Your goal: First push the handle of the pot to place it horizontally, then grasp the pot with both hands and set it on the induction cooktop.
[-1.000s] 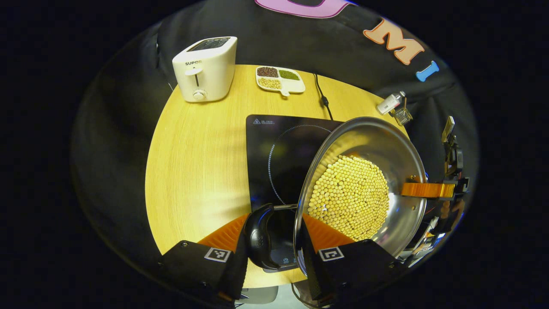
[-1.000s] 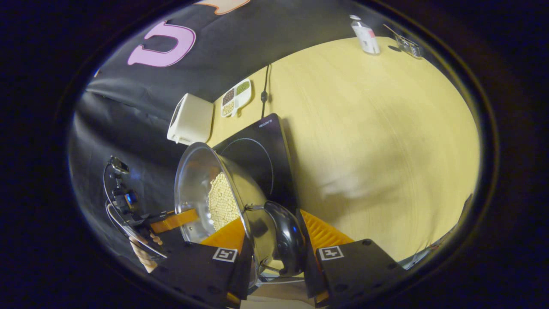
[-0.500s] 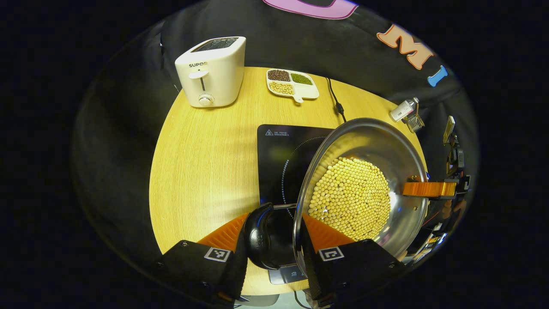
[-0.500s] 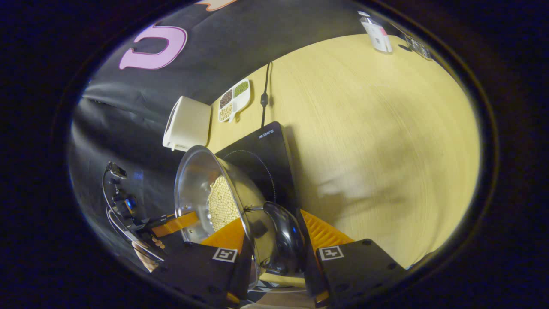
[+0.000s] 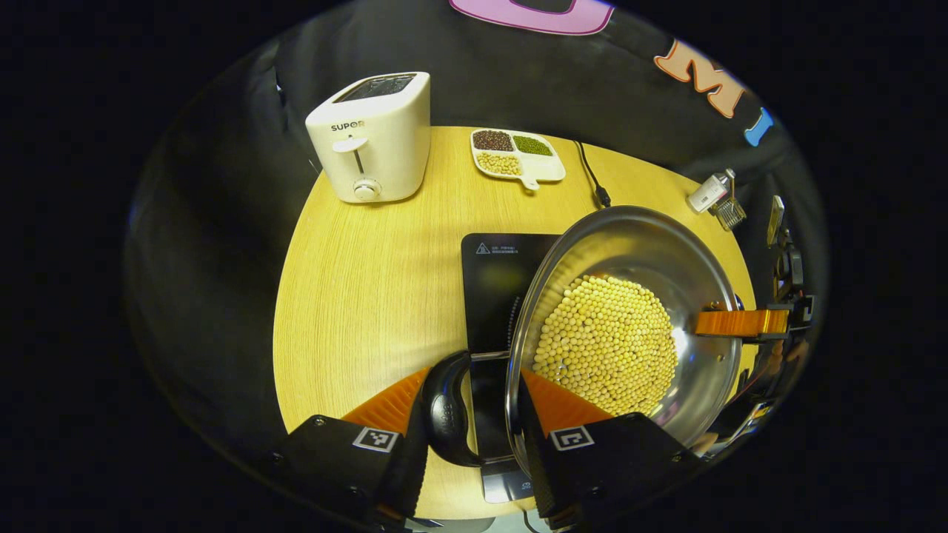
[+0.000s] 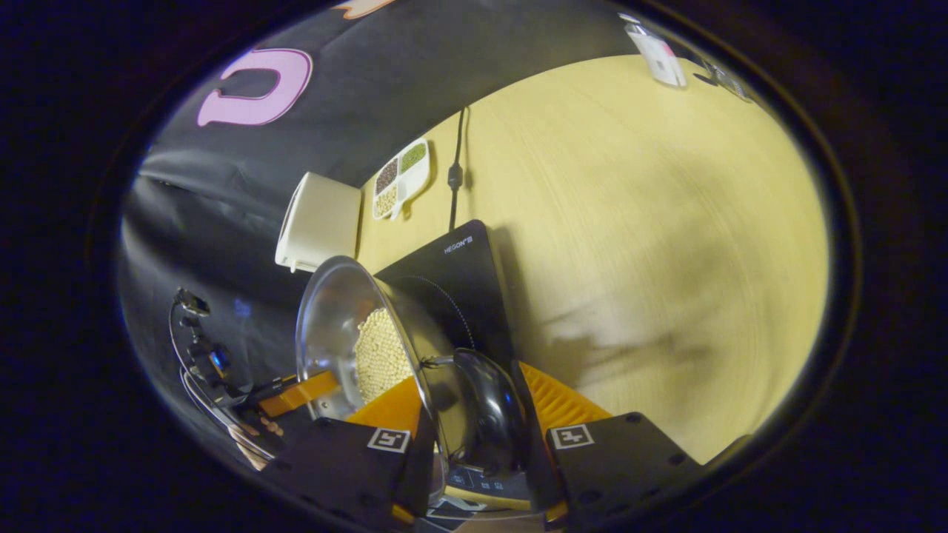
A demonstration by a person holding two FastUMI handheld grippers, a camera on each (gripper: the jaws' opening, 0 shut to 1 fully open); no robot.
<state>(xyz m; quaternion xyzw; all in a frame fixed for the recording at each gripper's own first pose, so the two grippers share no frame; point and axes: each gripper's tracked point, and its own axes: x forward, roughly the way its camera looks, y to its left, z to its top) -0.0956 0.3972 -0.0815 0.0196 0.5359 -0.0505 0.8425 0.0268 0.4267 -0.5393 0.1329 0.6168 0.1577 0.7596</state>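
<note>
- pot (image 5: 689,259): polished metal, mirror-glossy walls; handle (image 5: 444,407) looks like glossy black plastic
- induction cooktop (image 5: 492,289): smooth glossy black glass-like top
- table (image 5: 370,274): light wood grain, matt
- toaster (image 5: 370,141): smooth cream plastic, satin
- booth wall (image 5: 222,222): matt black cloth, creased

Place: a mock kitchen staged in a recording booth.
Wall: black cloth (image 5: 481,66) hangs behind, at 12 o'clock.
Table: round wooden table (image 5: 355,281).
Kitchen gear: white toaster (image 5: 372,137) at 11 o'clock, divided dish of beans (image 5: 516,152), black induction cooktop (image 5: 495,281) with its power cord (image 5: 592,178).
</note>
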